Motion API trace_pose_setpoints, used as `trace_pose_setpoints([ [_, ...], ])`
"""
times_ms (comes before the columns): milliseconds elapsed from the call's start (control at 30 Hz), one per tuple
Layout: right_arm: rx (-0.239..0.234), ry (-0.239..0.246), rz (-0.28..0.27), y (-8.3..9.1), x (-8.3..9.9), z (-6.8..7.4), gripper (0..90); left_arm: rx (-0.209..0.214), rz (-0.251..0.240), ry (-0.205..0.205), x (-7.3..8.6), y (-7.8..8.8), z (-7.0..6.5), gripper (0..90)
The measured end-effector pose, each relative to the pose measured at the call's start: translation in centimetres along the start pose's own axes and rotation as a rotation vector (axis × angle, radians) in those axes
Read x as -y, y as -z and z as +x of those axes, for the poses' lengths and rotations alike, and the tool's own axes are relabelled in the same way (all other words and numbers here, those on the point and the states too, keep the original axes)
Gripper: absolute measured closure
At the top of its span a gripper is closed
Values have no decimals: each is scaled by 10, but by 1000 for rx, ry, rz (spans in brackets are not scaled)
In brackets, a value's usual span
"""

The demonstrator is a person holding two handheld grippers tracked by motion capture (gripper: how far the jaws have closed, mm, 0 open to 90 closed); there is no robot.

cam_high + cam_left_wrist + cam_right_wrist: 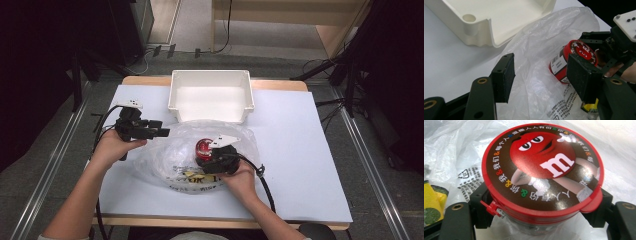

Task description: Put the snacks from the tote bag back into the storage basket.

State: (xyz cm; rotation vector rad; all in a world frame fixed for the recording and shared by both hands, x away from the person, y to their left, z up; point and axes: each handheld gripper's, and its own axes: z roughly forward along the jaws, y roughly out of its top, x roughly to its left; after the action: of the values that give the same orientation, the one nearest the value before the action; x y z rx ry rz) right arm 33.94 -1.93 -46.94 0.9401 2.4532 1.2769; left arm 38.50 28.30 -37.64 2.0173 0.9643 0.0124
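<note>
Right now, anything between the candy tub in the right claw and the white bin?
Nothing solid. The candy tub sits gripped in the right claw over the plastic bag; only the white bin's near wall lies ahead.

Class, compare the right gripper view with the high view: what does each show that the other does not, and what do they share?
Right gripper view alone: the printing on the red lid, a cartoon candy face with a white letter m and a ring of characters, and the lid's side tab.

High view alone: the white bin at the far side of the table, the left gripper with its jaws apart beside the bag, and both forearms.

Both: the red-lidded tub between the right gripper's jaws, on the clear plastic bag.
</note>
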Motion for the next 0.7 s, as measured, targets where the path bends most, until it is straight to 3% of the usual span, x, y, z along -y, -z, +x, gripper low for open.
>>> trace_pose_setpoints([
  [567,-53,-62,11,19,-13,-8,261,-1,-5,6,1,5,4,405],
  [700,-61,-56,14,24,-16,-7,261,3,2,2,1,5,3,403],
])
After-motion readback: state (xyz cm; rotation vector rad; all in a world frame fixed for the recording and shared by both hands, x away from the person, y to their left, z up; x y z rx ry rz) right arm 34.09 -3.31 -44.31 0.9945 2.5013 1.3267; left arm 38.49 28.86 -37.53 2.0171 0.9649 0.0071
